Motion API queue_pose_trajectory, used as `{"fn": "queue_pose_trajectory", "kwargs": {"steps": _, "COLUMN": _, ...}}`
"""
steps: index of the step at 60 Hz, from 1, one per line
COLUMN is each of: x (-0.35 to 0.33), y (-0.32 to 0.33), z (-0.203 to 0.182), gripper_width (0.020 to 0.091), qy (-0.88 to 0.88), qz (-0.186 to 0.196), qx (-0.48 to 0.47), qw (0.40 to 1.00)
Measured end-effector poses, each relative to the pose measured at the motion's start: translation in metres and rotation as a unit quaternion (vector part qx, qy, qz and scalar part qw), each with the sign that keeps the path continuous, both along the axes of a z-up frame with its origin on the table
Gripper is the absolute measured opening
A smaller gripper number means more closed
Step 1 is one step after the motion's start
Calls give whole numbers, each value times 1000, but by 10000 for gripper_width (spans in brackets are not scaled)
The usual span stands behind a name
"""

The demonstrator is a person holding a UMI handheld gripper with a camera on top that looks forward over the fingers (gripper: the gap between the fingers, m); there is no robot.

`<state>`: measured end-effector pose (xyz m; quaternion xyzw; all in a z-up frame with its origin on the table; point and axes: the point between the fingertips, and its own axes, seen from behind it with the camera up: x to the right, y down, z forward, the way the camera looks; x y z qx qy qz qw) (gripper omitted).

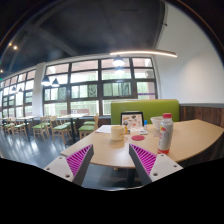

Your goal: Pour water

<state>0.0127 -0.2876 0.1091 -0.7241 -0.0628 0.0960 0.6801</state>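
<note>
A clear plastic water bottle (166,134) with a red cap stands upright on the light wooden table (105,148), beyond my right finger. A white cup (118,131) stands further left near the table's middle, ahead of the fingers. My gripper (112,160) is open, its two purple pads (144,158) spread wide with nothing between them. Both fingers hang at the table's near edge, well short of the bottle and the cup.
A pale container (133,121) and a clear cup (155,125) stand behind the white cup, with a red disc (137,134) lying on the table. A green booth seat (146,108) backs the table. More tables and chairs (45,127) fill the room to the left under large windows.
</note>
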Motion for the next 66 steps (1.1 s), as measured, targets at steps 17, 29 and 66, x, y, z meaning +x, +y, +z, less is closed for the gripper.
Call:
{"fn": "queue_pose_trajectory", "kwargs": {"steps": 17, "x": 60, "y": 16, "z": -10, "gripper_width": 812, "qy": -6, "qz": -41, "qx": -1, "qw": 999}}
{"fn": "queue_pose_trajectory", "kwargs": {"steps": 29, "x": 149, "y": 59, "z": -17, "gripper_width": 800, "qy": 8, "qz": -108, "qx": -10, "qw": 994}}
{"fn": "queue_pose_trajectory", "kwargs": {"steps": 66, "x": 209, "y": 217, "z": -22, "gripper_width": 430, "qy": -27, "qz": -175, "qx": -3, "qw": 984}}
